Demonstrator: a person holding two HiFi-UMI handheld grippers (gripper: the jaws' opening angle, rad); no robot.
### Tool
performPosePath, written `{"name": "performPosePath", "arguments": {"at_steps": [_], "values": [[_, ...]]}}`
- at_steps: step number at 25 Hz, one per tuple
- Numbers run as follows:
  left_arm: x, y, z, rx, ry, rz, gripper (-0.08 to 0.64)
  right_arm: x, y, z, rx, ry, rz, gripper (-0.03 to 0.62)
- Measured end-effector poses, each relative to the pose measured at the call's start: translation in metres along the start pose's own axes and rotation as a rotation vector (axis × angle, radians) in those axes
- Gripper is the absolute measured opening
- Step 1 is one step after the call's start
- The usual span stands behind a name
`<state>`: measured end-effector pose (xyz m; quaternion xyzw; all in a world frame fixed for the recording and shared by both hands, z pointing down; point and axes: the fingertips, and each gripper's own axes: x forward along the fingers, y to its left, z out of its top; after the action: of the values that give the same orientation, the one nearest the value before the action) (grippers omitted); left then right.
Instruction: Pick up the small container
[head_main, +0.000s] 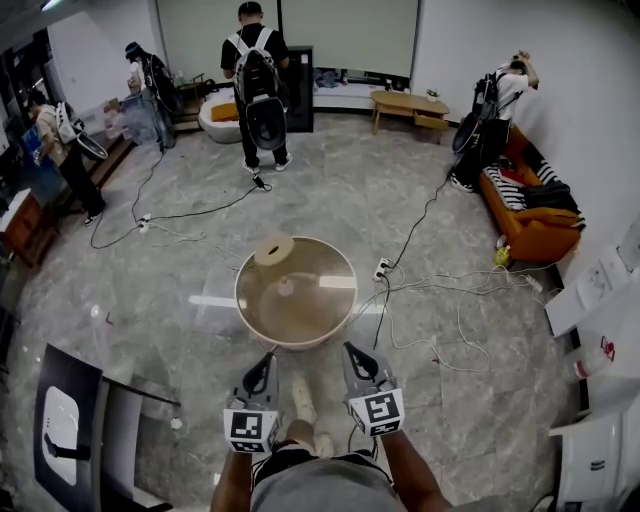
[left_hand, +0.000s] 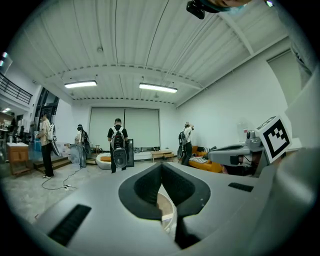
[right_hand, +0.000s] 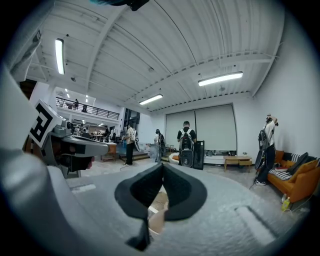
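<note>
Round worktop (head_main: 312, 312) holds the small container (head_main: 273, 249) at its far edge; left claw (head_main: 267, 360) and right claw (head_main: 351, 350), clenched empty, must first approach.

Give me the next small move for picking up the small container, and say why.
Probably carry the left gripper forward over the round table toward the small container. Both grippers hang short of the table's near rim, jaws together and empty, while the container sits by the far rim, slightly to the left gripper's side. The right gripper can wait.
</note>
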<state>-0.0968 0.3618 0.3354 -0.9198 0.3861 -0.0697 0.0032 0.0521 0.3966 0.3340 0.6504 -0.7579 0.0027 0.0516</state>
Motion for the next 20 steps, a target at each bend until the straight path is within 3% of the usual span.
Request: {"name": "performPosePath", "arguments": {"at_steps": [9, 20], "values": [[0.092, 0.034, -0.003, -0.023, 0.018, -0.016, 0.017, 0.079, -0.042, -0.010, 0.001, 0.034, -0.002, 0.000], [0.205, 0.108, -0.001, -0.041, 0.070, -0.021, 0.017, 0.209, -0.087, -0.009, 0.043, 0.071, 0.005, 0.000]]}}
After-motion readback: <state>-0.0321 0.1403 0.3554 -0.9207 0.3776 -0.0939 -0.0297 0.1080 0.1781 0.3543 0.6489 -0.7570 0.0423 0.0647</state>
